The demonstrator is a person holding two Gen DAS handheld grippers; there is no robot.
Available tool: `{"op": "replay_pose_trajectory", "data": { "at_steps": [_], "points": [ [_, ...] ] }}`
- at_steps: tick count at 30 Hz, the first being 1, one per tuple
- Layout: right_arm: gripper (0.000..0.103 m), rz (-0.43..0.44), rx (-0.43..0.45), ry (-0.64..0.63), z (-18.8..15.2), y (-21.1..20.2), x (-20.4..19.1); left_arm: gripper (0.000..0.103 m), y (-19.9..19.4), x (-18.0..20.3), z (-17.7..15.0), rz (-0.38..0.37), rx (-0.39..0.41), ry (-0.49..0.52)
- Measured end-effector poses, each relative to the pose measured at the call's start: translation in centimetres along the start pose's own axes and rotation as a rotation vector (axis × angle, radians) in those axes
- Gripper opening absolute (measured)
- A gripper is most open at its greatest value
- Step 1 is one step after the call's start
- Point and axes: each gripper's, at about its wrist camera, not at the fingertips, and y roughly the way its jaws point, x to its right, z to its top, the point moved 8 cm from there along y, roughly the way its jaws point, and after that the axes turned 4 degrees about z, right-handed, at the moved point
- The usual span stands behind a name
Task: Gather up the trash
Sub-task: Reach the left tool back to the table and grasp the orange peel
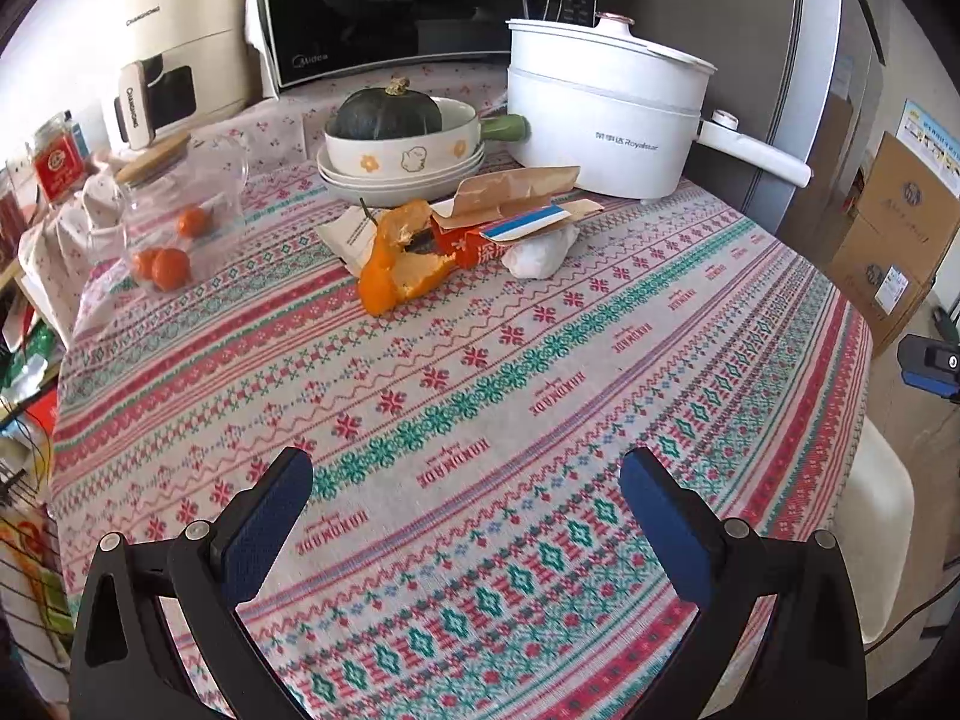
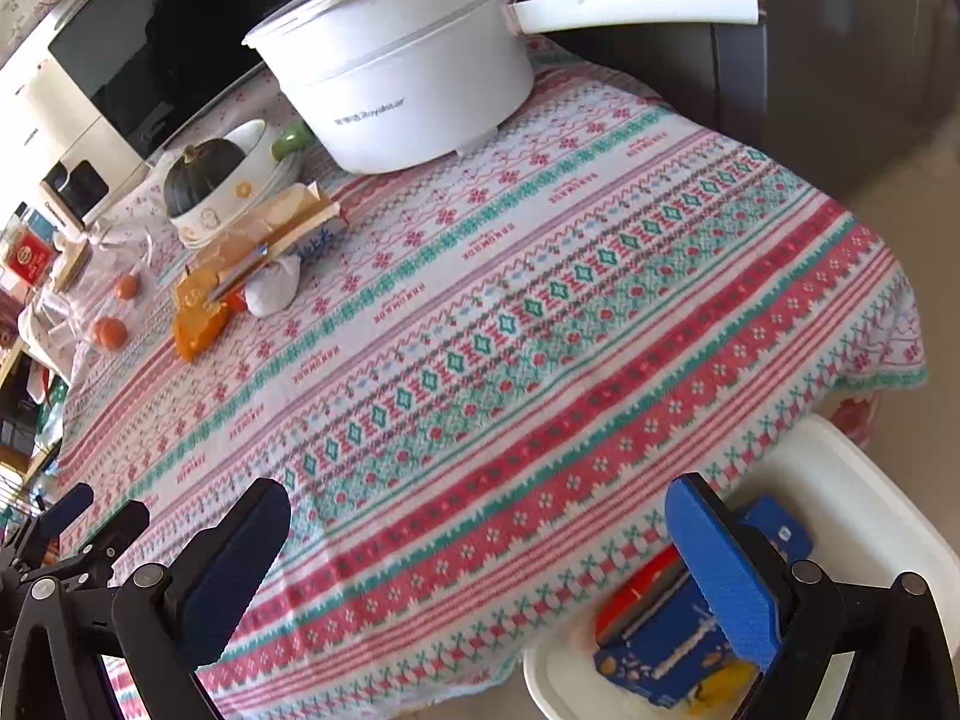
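Observation:
A heap of trash lies on the patterned tablecloth: orange peel [image 1: 399,267], a torn orange carton [image 1: 504,216] and a crumpled white tissue [image 1: 537,252]. In the right wrist view the peel [image 2: 195,315], carton [image 2: 282,228] and tissue [image 2: 273,291] lie far left. My left gripper [image 1: 465,516] is open and empty above the near tablecloth. My right gripper [image 2: 480,546] is open and empty over the table's edge. A white bin [image 2: 852,498] beside the table holds a blue and red box [image 2: 660,642].
A white electric pot [image 1: 606,132] stands behind the trash, with a bowl holding a dark squash [image 1: 387,114] and a microwave [image 1: 390,6]. A glass jar with mandarins [image 1: 180,222] stands at the left. Cardboard boxes [image 1: 888,240] sit on the floor at the right.

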Motion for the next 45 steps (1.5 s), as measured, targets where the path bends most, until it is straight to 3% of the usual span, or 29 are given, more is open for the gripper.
{"op": "replay_pose_trajectory", "data": {
  "at_steps": [6,12,20,23,27,30,39,45],
  "points": [
    [0.103,-0.017,0.019,-0.118,2.2,4.4,-1.8,0.103,4.7,-1.5,3.7,0.018,-0.006,0.027],
    [0.103,0.032,0.022,-0.260,4.1,8.8,-4.8,0.095,9.1,-1.6,5.8,0.007,-0.012,0.107],
    [0.103,0.074,0.019,-0.272,5.8,13.4,-5.8,0.071,13.6,-2.1,7.5,-0.008,-0.051,0.172],
    [0.103,0.088,0.008,-0.284,6.0,14.7,-6.6,0.047,14.2,-3.0,8.2,-0.045,-0.058,0.128],
    [0.103,0.075,-0.014,-0.348,5.8,16.0,-8.1,0.028,13.8,-3.9,8.2,-0.089,-0.035,0.071],
    [0.103,0.087,-0.030,-0.358,5.8,16.8,-9.4,0.022,12.8,-4.6,7.8,-0.098,-0.008,0.048],
    [0.103,0.121,-0.054,-0.318,6.4,19.3,-12.6,0.020,7.5,-5.9,3.0,-0.161,0.038,-0.011],
    [0.099,0.081,-0.030,-0.312,7.6,21.0,-13.9,0.020,5.8,-7.1,-0.9,-0.162,-0.001,-0.048]
  ]
}}
